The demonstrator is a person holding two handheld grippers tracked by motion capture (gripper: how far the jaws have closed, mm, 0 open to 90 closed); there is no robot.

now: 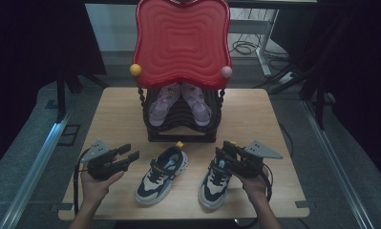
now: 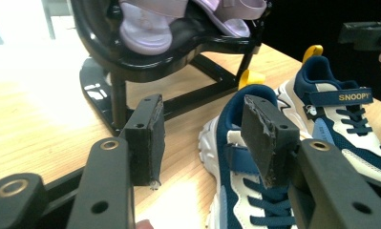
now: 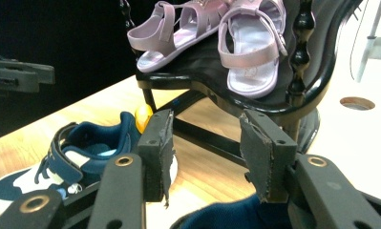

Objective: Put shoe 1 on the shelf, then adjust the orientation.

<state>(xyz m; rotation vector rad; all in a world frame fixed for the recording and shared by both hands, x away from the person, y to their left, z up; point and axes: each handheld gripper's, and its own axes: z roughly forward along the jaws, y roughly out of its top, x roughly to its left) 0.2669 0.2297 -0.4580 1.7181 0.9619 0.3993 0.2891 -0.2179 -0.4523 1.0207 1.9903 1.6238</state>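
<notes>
High view shows a wooden desk point(image 1: 116, 114) with a small black rack point(image 1: 181, 131) at its far middle, a red wavy panel point(image 1: 181, 36) rising behind it. A pair of pink sandals point(image 1: 178, 102) already lies on the rack's seat. Nearer the person, two navy-and-white sneakers stand side by side on the desk: the left sneaker point(image 1: 162, 174) and the right sneaker point(image 1: 216, 179), toes toward the person, heels toward the rack.

The left claw point(image 1: 131, 153) hovers just left of the left sneaker, its jaws apart and nothing between them. In the left gripper view the left claw point(image 2: 202, 138) looks along the desk at the left sneaker point(image 2: 240, 191), with one pad in front of the shoe's collar but not pressing on it. The right claw point(image 1: 225, 151) sits over the heel end of the right sneaker; in the right gripper view the right claw point(image 3: 205, 152) stands apart as well, with the dark blue of that shoe's collar point(image 3: 226, 217) just below the pads and no contact that I can make out.

My reading is that this is the approach step: both claws are lining up on the sneakers, and neither shoe is gripped yet. The next move calls for each claw to drop over its shoe's heel collar, one pad inside and one outside, and close firmly before lifting. The left claw needs to come sideways onto its shoe first. The rack's seat is taken by the sandals, so where the sneakers go would need care.
</notes>
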